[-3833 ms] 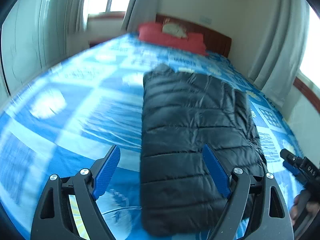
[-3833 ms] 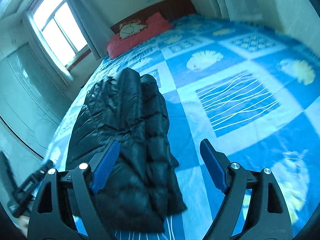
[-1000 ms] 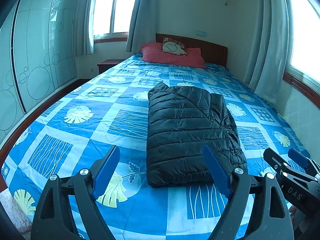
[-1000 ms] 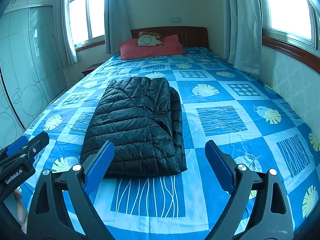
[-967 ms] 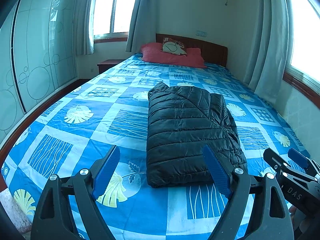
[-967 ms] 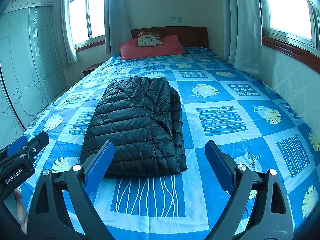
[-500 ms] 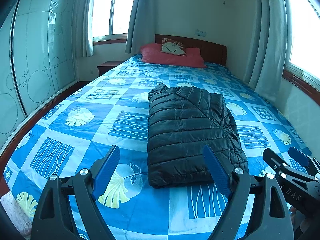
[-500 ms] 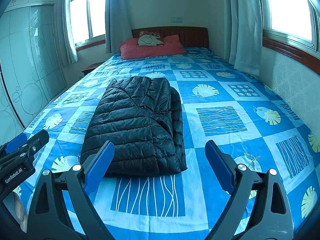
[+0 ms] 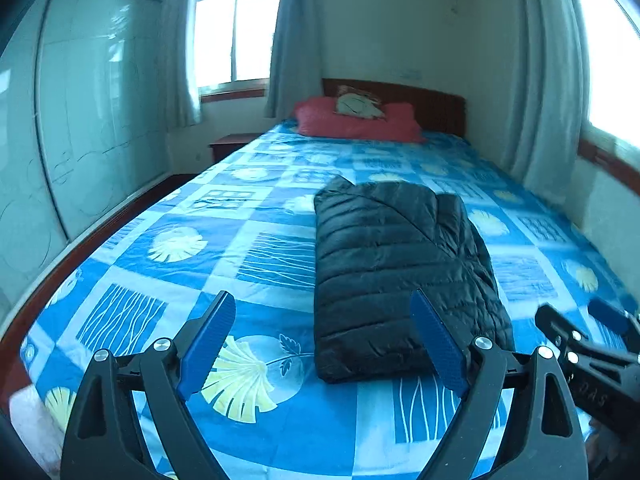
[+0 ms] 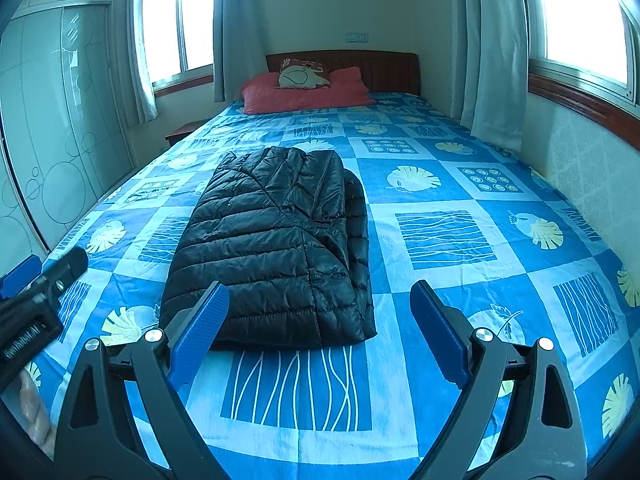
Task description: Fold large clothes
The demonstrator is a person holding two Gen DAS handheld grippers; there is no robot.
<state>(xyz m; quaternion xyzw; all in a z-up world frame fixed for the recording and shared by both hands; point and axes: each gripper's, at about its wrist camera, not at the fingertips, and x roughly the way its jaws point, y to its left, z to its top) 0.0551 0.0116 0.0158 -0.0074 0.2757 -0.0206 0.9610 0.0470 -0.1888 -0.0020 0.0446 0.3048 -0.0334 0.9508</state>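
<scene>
Grippers first: your left gripper [image 9: 322, 344] and right gripper [image 10: 318, 332] both stand with fingers spread wide and nothing between them, held back off the near edge of the bed [image 10: 500, 248]. Each shows at the edge of the other's view, so you have them side by side, apart from the cloth. Beyond them the jacket [image 10: 276, 248] lies on the blue sheet, near the middle and a little to the left in the right view, its near hem just past your fingertips. It is already a compact black block with sleeves tucked in and a thicker stack of layers along its right side. By the look of it the folding is done or nearly so, and you are at the checking step. If you want it smaller, take the near hem at both corners and carry it toward the far end, where the pillows [image 10: 304, 88] sit.
</scene>
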